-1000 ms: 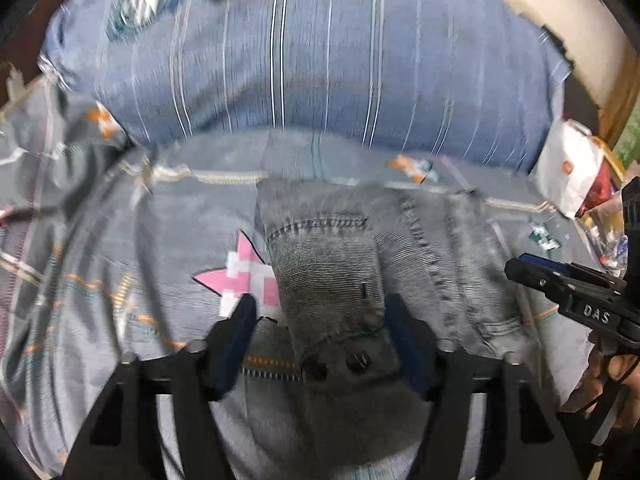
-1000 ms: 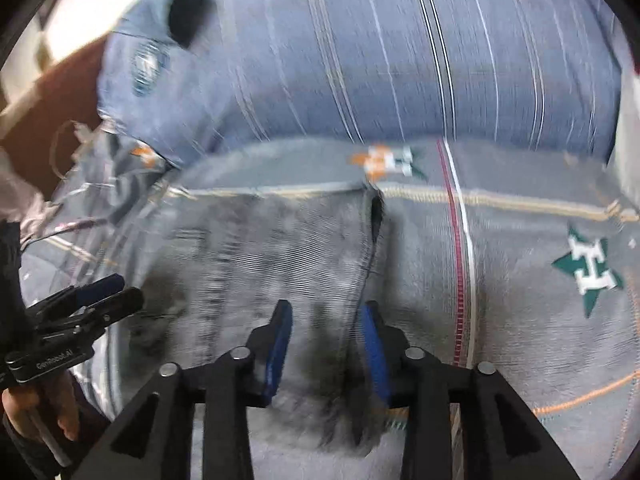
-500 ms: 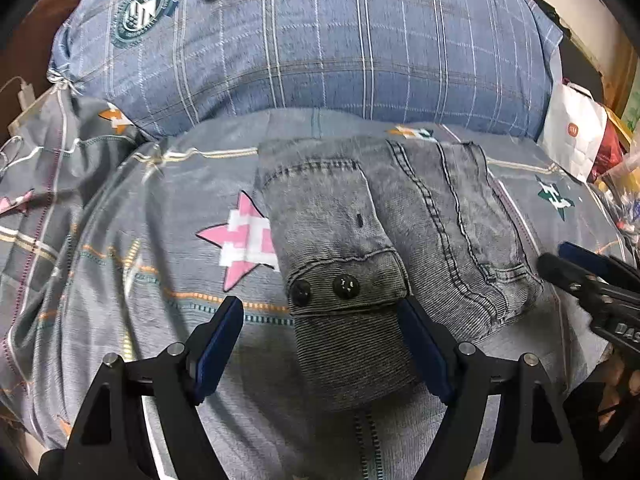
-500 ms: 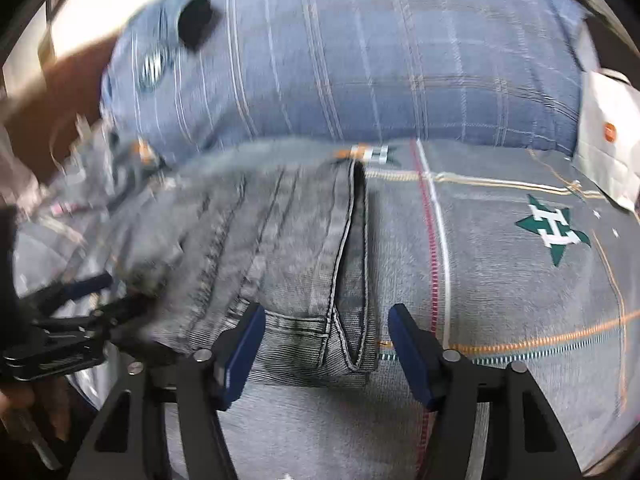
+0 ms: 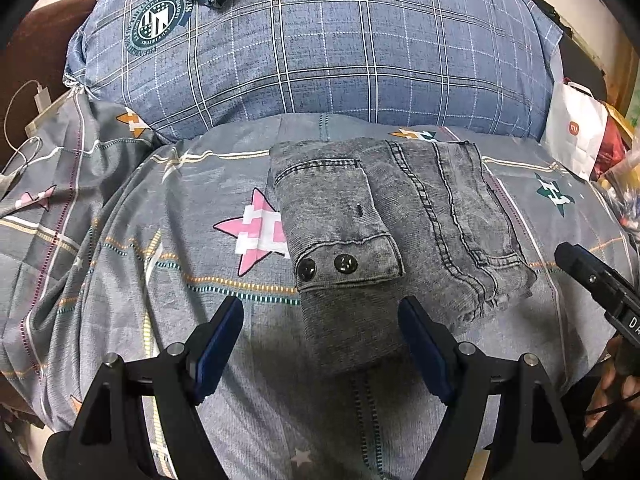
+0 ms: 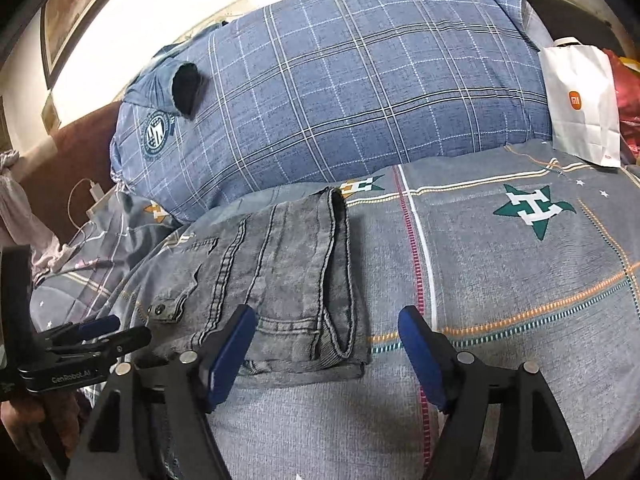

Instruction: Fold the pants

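The grey denim pants (image 5: 384,232) lie folded in a compact stack on the grey patterned bedsheet (image 5: 140,264), a buttoned flap with two dark buttons on top. They also show in the right wrist view (image 6: 288,280). My left gripper (image 5: 320,348) is open and empty, its blue pads on either side of the stack's near edge, just above it. My right gripper (image 6: 326,356) is open and empty, hovering at the stack's near right corner. Each gripper shows at the edge of the other's view: the right one (image 5: 600,284) and the left one (image 6: 96,340).
A big blue plaid pillow (image 5: 320,44) lies behind the pants. A white paper bag (image 6: 580,104) and clutter stand at the far right. A white charger and cable (image 5: 36,100) lie at the far left.
Both grippers have opened, let go of the pants and pulled back toward me. The pants now lie still, folded on the sheet.
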A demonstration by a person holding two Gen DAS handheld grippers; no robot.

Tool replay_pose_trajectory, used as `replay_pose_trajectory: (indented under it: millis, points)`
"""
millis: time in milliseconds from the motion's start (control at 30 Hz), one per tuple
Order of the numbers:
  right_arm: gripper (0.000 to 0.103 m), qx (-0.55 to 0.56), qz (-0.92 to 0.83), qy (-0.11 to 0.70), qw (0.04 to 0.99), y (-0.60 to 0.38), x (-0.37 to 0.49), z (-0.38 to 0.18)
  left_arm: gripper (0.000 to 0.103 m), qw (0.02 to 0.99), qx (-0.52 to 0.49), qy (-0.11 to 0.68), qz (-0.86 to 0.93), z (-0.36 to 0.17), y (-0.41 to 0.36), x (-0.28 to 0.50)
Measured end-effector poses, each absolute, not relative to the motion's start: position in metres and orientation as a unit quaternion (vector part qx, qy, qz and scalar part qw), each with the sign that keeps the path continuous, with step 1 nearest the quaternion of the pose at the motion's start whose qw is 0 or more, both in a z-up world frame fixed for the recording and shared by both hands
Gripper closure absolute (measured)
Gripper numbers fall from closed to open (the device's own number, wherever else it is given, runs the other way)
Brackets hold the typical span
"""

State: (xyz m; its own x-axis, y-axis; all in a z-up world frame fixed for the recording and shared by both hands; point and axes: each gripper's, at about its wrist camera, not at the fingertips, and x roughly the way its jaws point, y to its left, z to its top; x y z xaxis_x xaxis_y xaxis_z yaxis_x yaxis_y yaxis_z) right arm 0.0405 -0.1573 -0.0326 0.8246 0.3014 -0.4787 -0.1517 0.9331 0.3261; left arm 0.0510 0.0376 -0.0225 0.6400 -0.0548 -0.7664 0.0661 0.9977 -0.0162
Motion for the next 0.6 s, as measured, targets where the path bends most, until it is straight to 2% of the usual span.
replay_pose_trajectory:
  millis: [233,267,367,500,600]
  points:
    - [0.022,0.114,0.149,0.317,0.930,-0.138,0.036,-0.042,0.022,0.904,0.017,0.426,-0.022,-0.026,0.039,0.028]
    - [0.020,0.111,0.151,0.325,0.927,-0.134,0.034,-0.043,0.022,0.903,0.016,0.428,-0.025,-0.026,0.039,0.025]
    - [0.005,0.078,0.143,0.347,0.923,-0.125,0.028,-0.042,0.022,0.904,0.007,0.427,-0.034,-0.019,0.039,0.019]
    - [0.002,0.031,0.137,0.351,0.926,-0.120,0.015,-0.022,0.022,0.912,-0.015,0.408,-0.044,0.004,0.036,0.012]
    - [0.000,0.007,0.135,0.342,0.930,-0.117,0.007,0.001,0.015,0.918,-0.029,0.391,-0.060,0.022,0.034,0.007]
